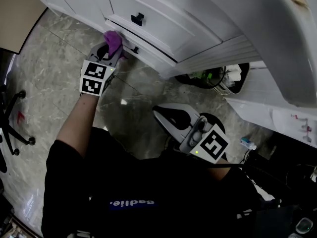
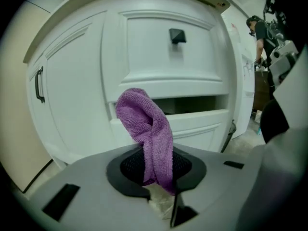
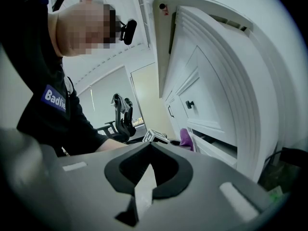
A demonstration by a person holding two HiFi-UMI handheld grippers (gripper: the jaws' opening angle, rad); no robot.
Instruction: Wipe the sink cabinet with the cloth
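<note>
The left gripper (image 1: 113,49) is clamped on a purple cloth (image 1: 113,38), holding it at a drawer edge of the white sink cabinet (image 1: 166,21). The right gripper (image 1: 167,115), jaws together and empty, hangs well apart.

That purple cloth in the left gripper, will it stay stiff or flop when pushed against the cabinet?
Likely floppy: the purple cloth folds over above the left gripper, jaws shut. Its fuzzy weave suggests light, not slippery.
</note>
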